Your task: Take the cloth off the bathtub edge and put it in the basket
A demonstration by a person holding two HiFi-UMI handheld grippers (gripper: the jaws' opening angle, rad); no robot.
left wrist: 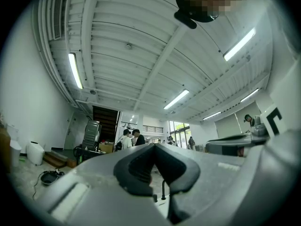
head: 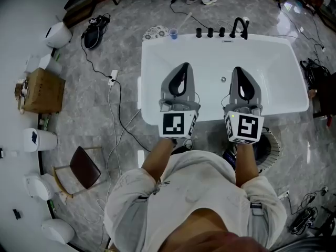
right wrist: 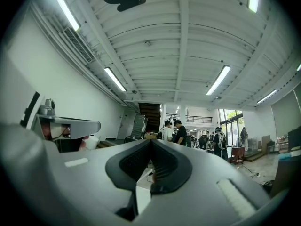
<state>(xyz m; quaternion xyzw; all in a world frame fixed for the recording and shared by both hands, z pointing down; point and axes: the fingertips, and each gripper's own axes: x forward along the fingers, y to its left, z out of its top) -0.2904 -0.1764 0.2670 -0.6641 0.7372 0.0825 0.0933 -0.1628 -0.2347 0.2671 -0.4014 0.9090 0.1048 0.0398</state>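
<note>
Hovering side by side over the near half of the white bathtub (head: pixel 147 83), both grippers point forward across it, tilted up enough that their own cameras see mostly ceiling. The left gripper (head: pixel 184 67) has its jaws pressed together at the tip with nothing between them. The right gripper (head: pixel 237 70) is likewise closed and empty.

No cloth lies on the rim under or beside either gripper. The only candidate is a pale patterned thing (head: pixel 155 33) at the tub's far left corner, ahead of the left gripper and slightly to its left, beside a small blue cup (head: pixel 173 33). It is too small to say for sure that it is the cloth, and it looks roundish, so no long axis can be read. If it is the cloth, the left gripper is clearly the nearer one, and the reach runs straight forward along the tub's left side.

A dark round basket (head: pixel 272 147) sits on the floor behind and below the right gripper, partly hidden by that arm, on the person's side of the tub. What it holds cannot be seen. Pick-up would likely fall to the left gripper, with drop-off back toward the right.
</note>
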